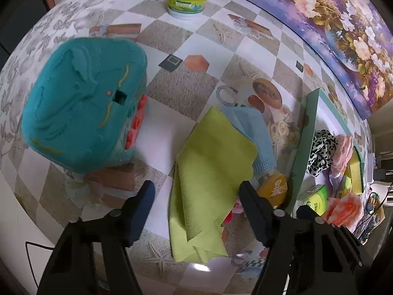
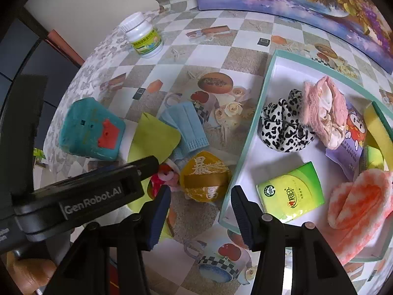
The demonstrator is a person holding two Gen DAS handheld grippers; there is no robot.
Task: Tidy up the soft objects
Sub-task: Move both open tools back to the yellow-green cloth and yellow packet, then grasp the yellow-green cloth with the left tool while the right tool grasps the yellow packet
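Lime-green cloth [image 1: 208, 179]: lies flat on the desk [image 1: 172, 86], long axis running 12 to 6 o'clock, between the parted jaws of the left hand-held gripper [image 1: 196, 191]. Right hand-held gripper [image 2: 200, 194]: parted, empty, its jaws framing the yellow pouch [image 2: 205, 175].

A table under a checkered, picture-printed oilcloth [image 2: 228, 59] stands against a pale wall [image 2: 98, 2], daylit.
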